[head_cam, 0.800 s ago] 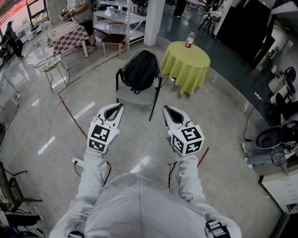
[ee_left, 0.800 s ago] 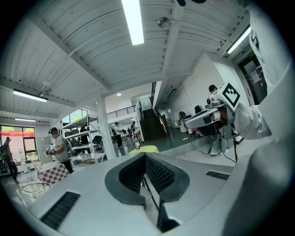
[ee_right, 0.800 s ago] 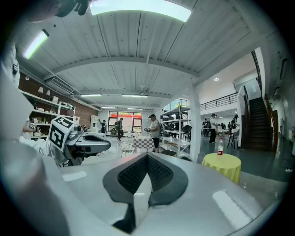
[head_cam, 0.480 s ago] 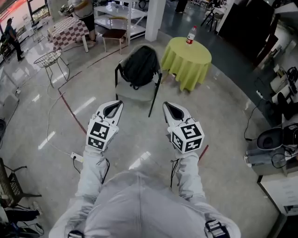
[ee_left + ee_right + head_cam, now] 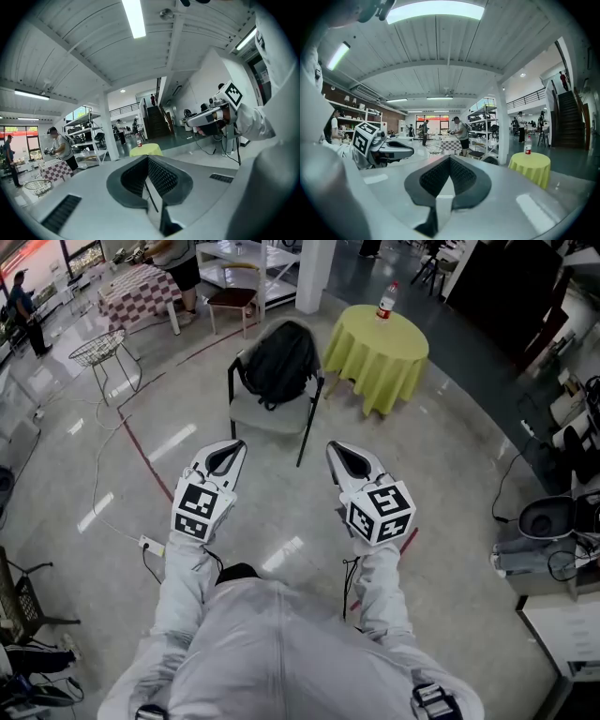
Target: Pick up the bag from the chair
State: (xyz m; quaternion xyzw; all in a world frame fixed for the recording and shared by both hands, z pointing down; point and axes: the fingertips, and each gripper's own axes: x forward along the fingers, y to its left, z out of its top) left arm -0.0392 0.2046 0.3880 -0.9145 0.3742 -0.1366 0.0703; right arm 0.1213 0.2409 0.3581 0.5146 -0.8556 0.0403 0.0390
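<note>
A black backpack [image 5: 278, 362] rests upright against the back of a grey chair [image 5: 265, 417] with black legs, ahead of me in the head view. My left gripper [image 5: 239, 444] and right gripper [image 5: 330, 446] are held side by side over the floor, well short of the chair. Both are shut with nothing between the jaws. In the left gripper view the left gripper [image 5: 147, 158] has its jaws together, and the right gripper [image 5: 190, 124] shows at the right. The right gripper view shows the right gripper [image 5: 449, 157] shut, with the left gripper [image 5: 411, 151] at the left. The chair and bag are hidden in both gripper views.
A round table with a yellow-green cloth [image 5: 378, 348] and a bottle [image 5: 385, 302] stands right of the chair. A wire side table [image 5: 98, 349] and a checkered table [image 5: 136, 294] with a person stand far left. Red tape [image 5: 142, 456], cables and a power strip [image 5: 150, 546] lie on the floor.
The chair, bag and yellow table have slid slightly up in the head view. Both grippers keep the same shut pose.
</note>
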